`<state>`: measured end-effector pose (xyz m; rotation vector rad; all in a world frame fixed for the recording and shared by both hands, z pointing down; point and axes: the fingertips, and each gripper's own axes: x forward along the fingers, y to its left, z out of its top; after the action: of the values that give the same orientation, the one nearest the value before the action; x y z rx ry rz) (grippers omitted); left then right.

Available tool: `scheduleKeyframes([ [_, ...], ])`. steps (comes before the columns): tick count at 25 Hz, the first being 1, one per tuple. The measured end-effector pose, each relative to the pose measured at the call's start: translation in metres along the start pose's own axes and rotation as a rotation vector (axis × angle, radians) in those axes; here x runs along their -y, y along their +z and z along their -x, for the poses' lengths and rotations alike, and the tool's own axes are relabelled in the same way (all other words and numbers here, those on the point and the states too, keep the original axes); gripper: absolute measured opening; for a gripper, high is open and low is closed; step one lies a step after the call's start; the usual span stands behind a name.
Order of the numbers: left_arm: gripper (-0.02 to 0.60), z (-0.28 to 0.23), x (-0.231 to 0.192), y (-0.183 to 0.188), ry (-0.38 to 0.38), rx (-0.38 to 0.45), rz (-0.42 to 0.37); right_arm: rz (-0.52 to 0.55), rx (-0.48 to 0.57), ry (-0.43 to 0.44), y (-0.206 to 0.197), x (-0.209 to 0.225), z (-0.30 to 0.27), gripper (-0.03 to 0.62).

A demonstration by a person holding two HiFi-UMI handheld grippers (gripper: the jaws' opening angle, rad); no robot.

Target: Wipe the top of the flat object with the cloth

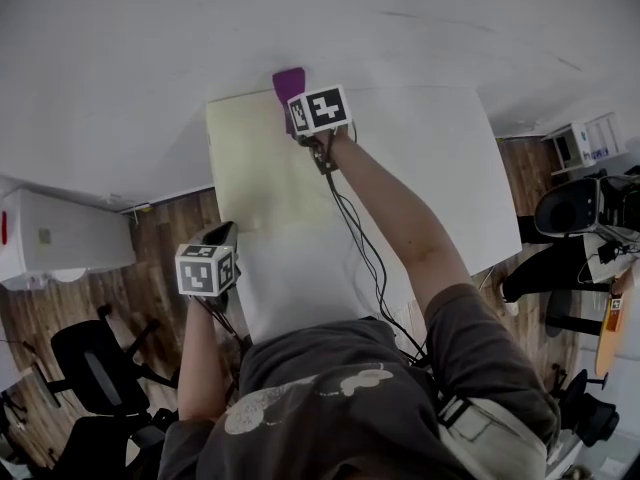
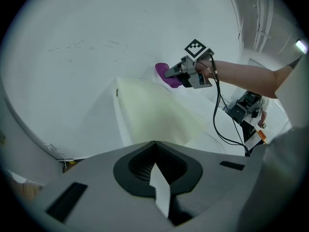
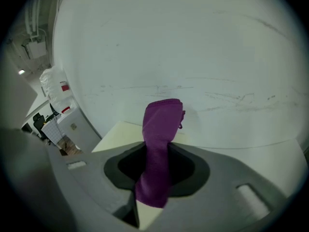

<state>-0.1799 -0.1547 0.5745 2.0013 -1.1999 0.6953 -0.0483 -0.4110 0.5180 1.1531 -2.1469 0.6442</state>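
two pairs of tongs are in view, and only one carries anything. the right tongs pinch a purple cloth around its middle. its free end reaches past the tips at the far edge of the board; whether it touches there i cannot tell. the board, the flat thing to be wiped, lies on the left part of the white surface, with its far edge near the wall. the left tongs are pressed together on nothing. they hang beside the near left edge of the surface, apart from the board.

the likely trouble is that the board looks thin and light and nothing pins it. a firm pull of the cloth toward the person could drag or skew it on the smooth surface. the cloth is held as a narrow roll, so each stroke would cover only a thin strip and patches could be missed. if it snags, it could slip out of the pinch. too steep an angle might bring the hard tips onto the board instead of the cloth.

the cloth is soft and fine-textured, a limp tongue with a small tab at one side. the board is pale yellow, matte, rectangular and crisp-edged; whether it is card, foam or plastic i cannot tell. the surface looks white, smooth and hard.
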Motion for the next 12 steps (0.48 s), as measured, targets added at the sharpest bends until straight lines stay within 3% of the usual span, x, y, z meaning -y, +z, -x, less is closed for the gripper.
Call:
scheduleKeyframes([
  [7, 0.000, 0.000, -0.002, -0.001, -0.013, 0.001, 0.002, 0.044, 0.013, 0.145, 0.009, -0.084, -0.003, 0.116],
  [12, 0.000, 0.002, 0.000, -0.001, -0.023, 0.009, 0.000, 0.039, -0.023, 0.201, -0.005, -0.136, -0.016, 0.115],
])
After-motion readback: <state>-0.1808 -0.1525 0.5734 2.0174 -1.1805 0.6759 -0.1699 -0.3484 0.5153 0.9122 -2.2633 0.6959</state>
